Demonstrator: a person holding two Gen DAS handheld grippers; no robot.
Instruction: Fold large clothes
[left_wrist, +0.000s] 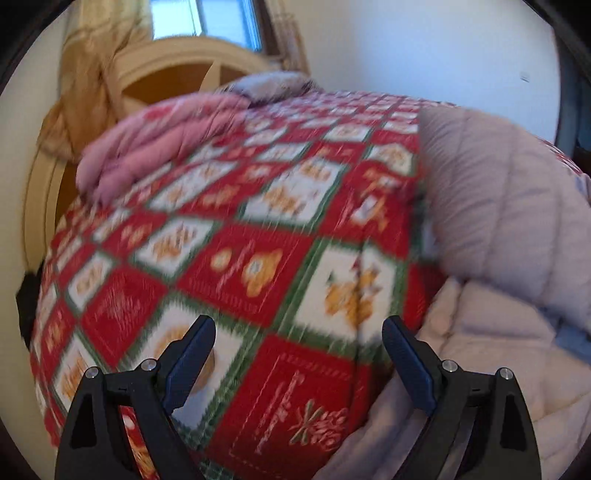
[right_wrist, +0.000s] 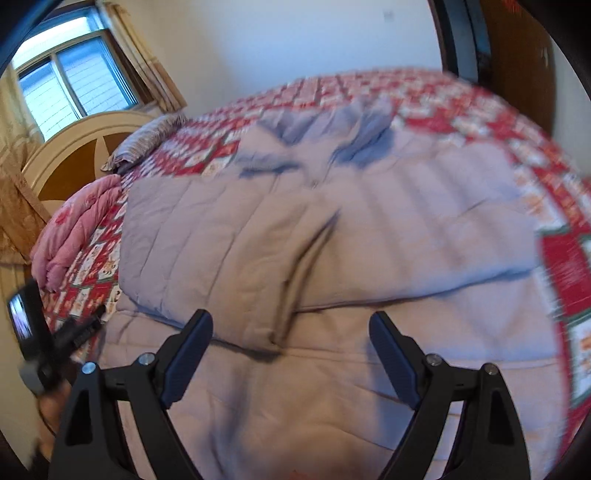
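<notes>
A large pale lilac quilted coat (right_wrist: 332, 236) lies spread on the bed, partly folded over itself, with a fold ridge near its middle. In the left wrist view it (left_wrist: 495, 206) fills the right side. My right gripper (right_wrist: 291, 325) is open and empty, hovering above the coat's near part. My left gripper (left_wrist: 299, 332) is open and empty, above the patterned bedspread (left_wrist: 258, 236), just left of the coat's edge. My left gripper also shows at the left edge of the right wrist view (right_wrist: 55, 332). Both views are blurred by motion.
The bed has a red, white and green patchwork bedspread (right_wrist: 554, 184). A pink folded quilt (left_wrist: 155, 147) and a grey pillow (right_wrist: 147, 144) lie near the cream headboard (right_wrist: 85, 147). A window (right_wrist: 66, 85) with curtains is behind; a dark door (right_wrist: 517, 74) stands at right.
</notes>
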